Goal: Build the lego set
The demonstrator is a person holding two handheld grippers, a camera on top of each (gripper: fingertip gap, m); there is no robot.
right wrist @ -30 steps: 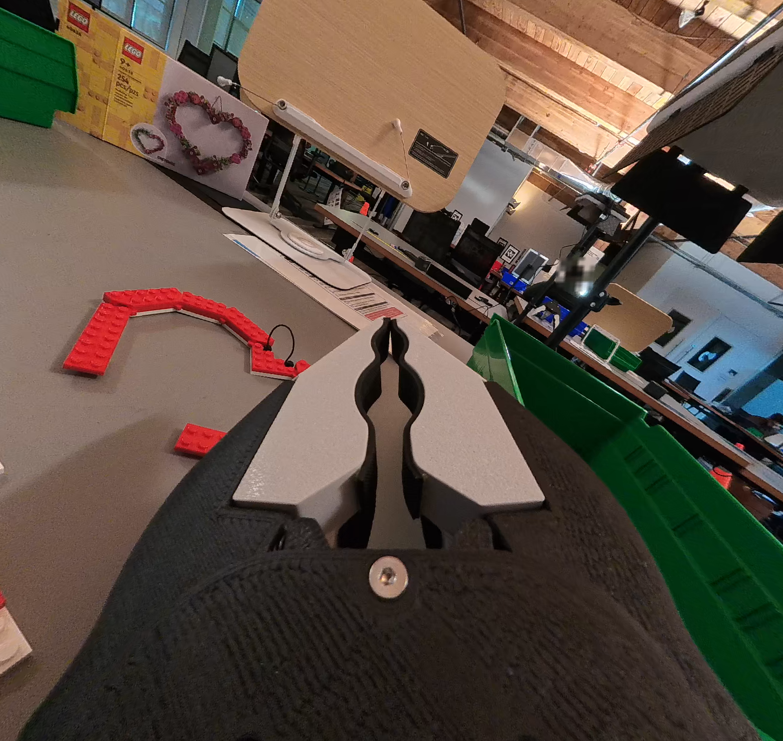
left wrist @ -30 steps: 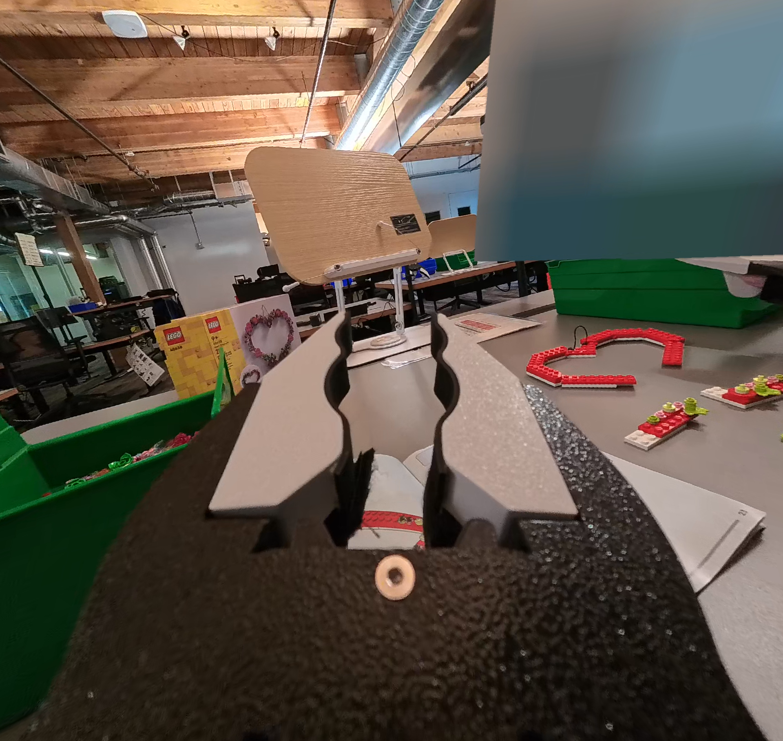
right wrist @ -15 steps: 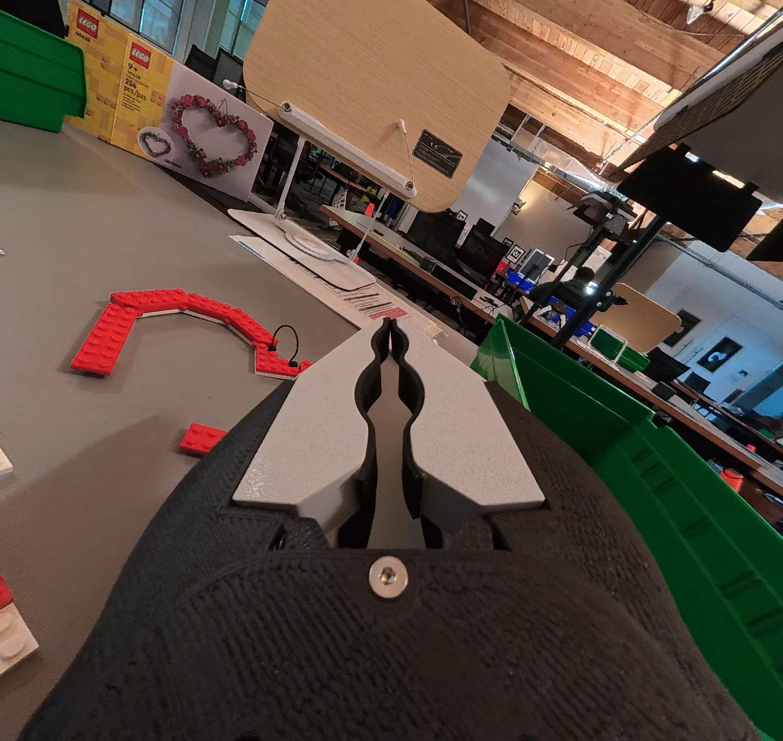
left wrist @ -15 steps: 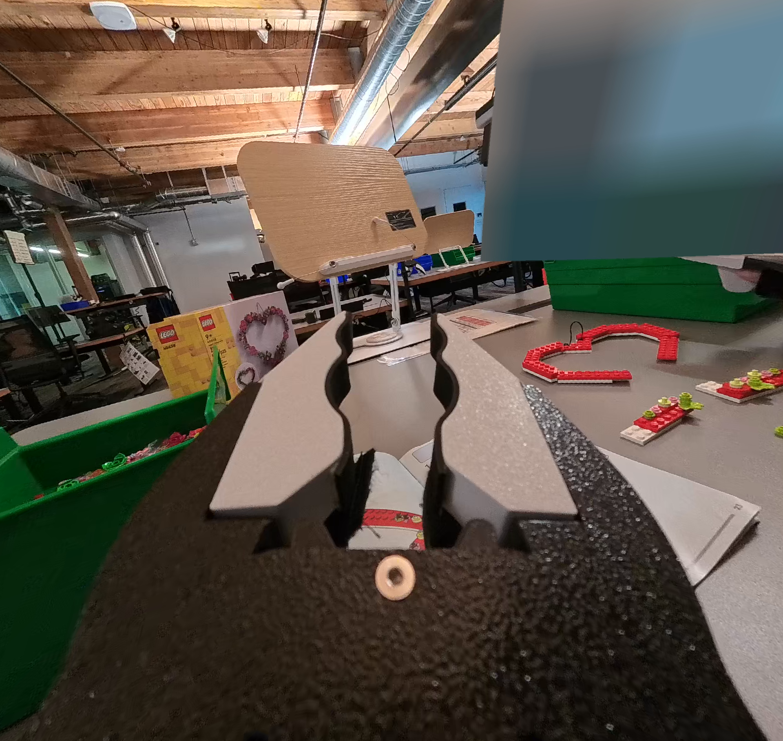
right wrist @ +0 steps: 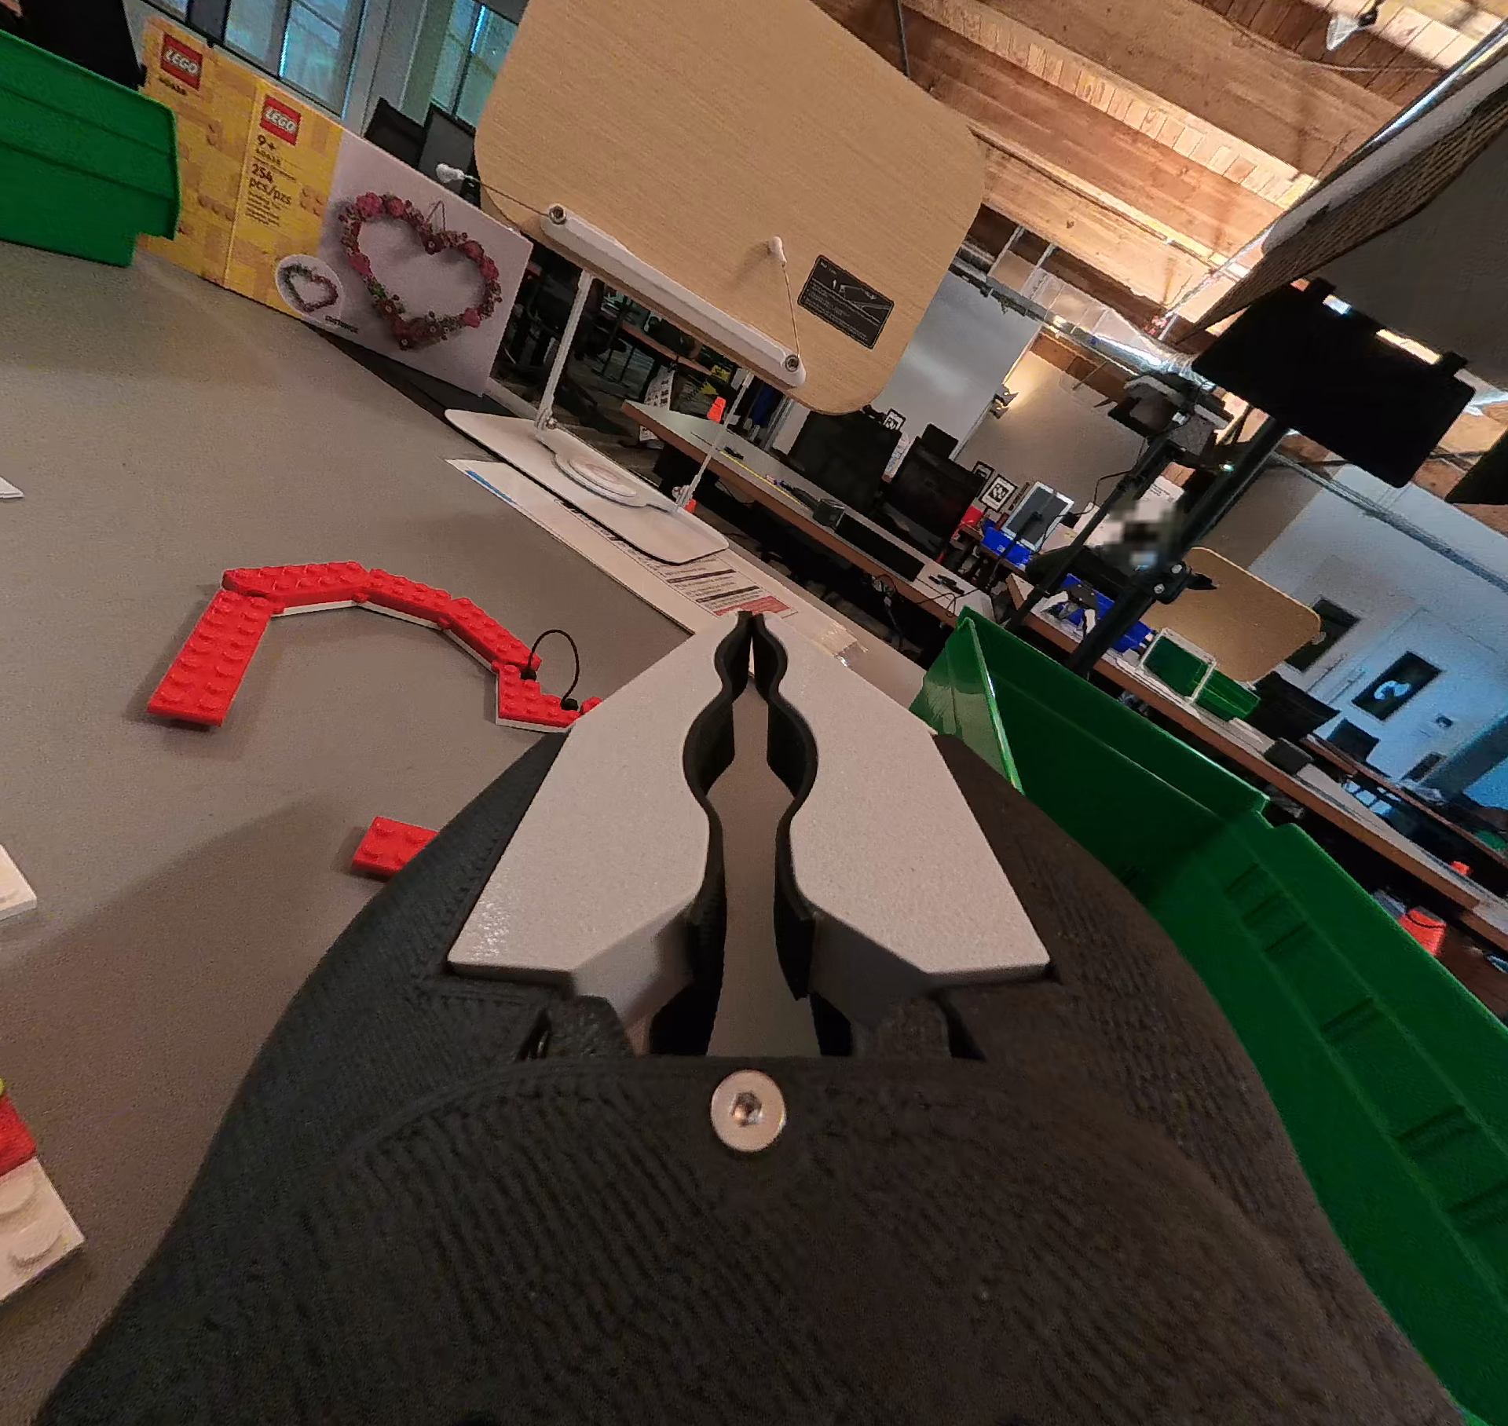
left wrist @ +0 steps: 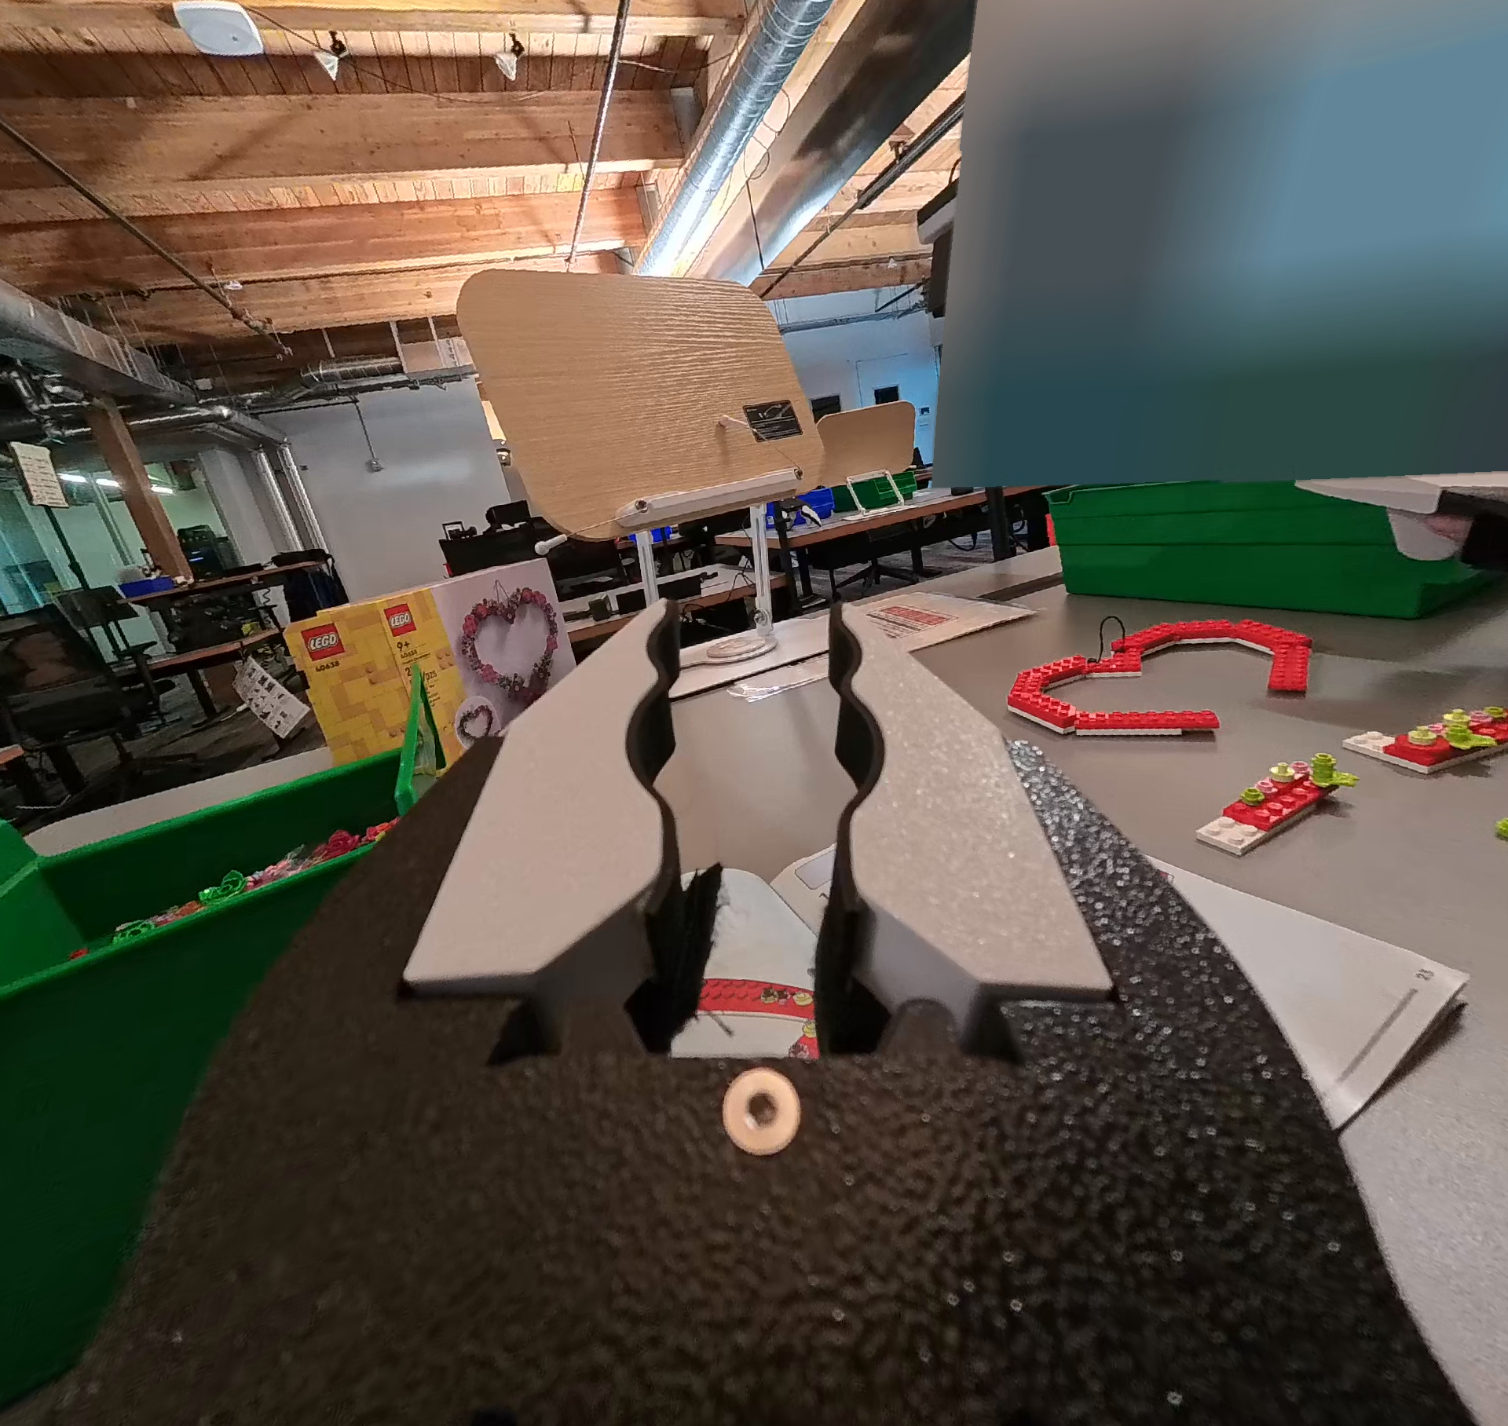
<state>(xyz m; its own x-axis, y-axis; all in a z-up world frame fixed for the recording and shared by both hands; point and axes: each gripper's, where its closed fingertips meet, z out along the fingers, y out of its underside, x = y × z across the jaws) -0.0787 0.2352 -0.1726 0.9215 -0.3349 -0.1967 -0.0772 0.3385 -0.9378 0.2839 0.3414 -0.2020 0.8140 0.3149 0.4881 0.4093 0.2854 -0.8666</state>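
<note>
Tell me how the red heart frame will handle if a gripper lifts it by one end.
The red heart frame is thin plates joined end to end with one side still open, so it will probably flex or pop apart at a joint. It looks light and lies flat on the table, so pinching an edge may be awkward. Its black loop could snag.

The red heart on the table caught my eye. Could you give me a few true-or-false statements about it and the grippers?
1. The red heart frame lies flat on the grey table. True.
2. The left gripper is clamped on a brick. False: its fingers stand apart with nothing between them.
3. The right gripper has its fingertips nearly touching. True.
4. A loose red plate is snapped onto the heart frame. False: it lies apart from it.
5. The green bin beside the left gripper holds small pieces. True.
</note>
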